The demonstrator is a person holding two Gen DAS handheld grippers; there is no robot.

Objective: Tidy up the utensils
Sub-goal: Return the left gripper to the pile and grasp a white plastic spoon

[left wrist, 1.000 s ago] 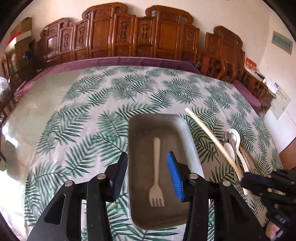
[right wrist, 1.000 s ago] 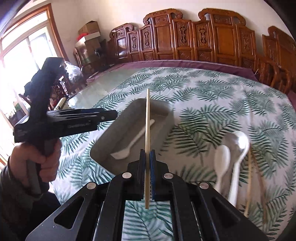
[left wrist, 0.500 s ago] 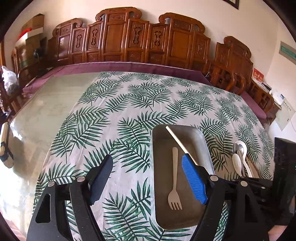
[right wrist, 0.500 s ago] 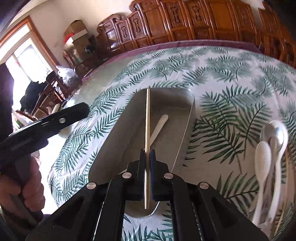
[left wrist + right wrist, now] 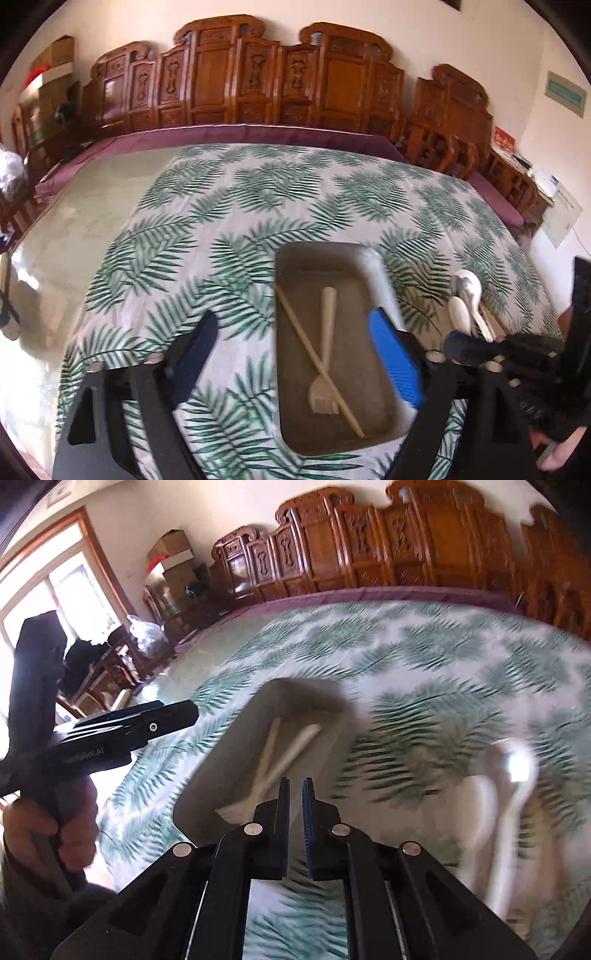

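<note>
Tray [image 5: 384, 280] on counter [image 5: 229, 206] holds fork [image 5: 327, 332] crossed by chopstick [image 5: 295, 325]; spoons [image 5: 466, 295] right; left gripper [image 5: 291, 354] jaws spread, right gripper [image 5: 295, 794] jaws slightly parted, empty; risk: hurried reach scattering spoons.

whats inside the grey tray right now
Inside the grey tray lie a pale fork and one chopstick, which crosses over the fork's neck. The left gripper's blue pad covers part of the tray's right side, so anything there is hidden.

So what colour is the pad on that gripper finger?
Bright blue fingertip pad, clearest in the left wrist view.
</note>
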